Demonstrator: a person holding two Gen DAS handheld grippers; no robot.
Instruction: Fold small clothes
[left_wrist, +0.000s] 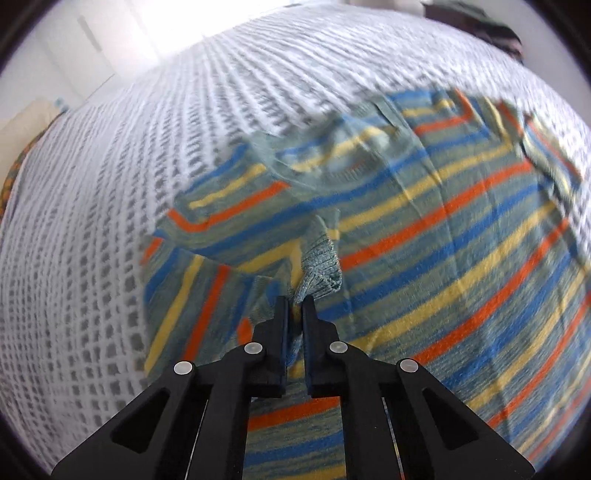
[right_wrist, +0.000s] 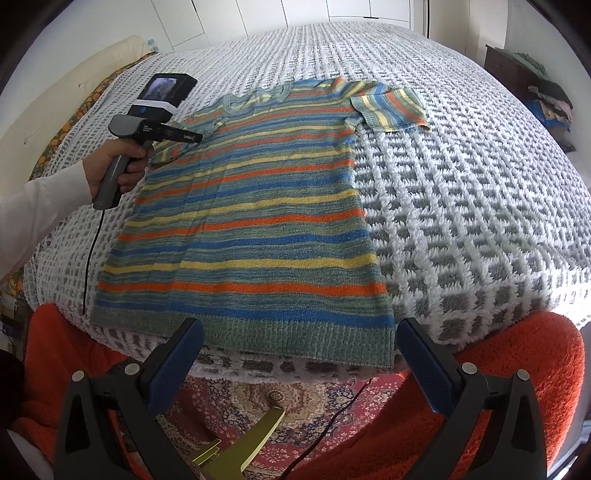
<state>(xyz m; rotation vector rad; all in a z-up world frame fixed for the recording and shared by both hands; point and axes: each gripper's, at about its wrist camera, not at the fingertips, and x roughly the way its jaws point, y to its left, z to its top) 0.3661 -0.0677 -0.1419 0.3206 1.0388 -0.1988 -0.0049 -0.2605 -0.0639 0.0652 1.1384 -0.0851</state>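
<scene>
One short-sleeved knitted top with orange, yellow, blue and grey-green stripes (right_wrist: 240, 218) lies flat on a bed under a white and grey waffle-knit bedspread (right_wrist: 461, 192), its ribbed hem nearest the right gripper and its neckline at the far end. In the right wrist view the right gripper (right_wrist: 300, 356) hangs just short of that hem with its blue-padded jaws spread wide, nothing between them; the hem shows through the gap.

At the far left corner of the top, a person's hand (right_wrist: 110, 173) in a white sleeve grips the grey handle of the left gripper (left_wrist: 294, 303). Seen from the right wrist camera, its black fingers reach over the left sleeve (left_wrist: 319, 271), and their tips are too small there to read. The left wrist view settles it: the black jaws are pinched almost together on the ribbed cuff of that sleeve, and a bunch of grey-green rib knit stands up just beyond the tips. That view is blurred, and the far side of the top runs out of frame.

Beyond the right gripper and to its right, the other sleeve lies spread out flat. Below it, an orange fleecy cover (right_wrist: 498, 369) and a patterned rug (right_wrist: 258, 406) show, partly hidden by the gripper arms. A dark pile of clothes (right_wrist: 550, 99) at the far right edge is hard to make out.
</scene>
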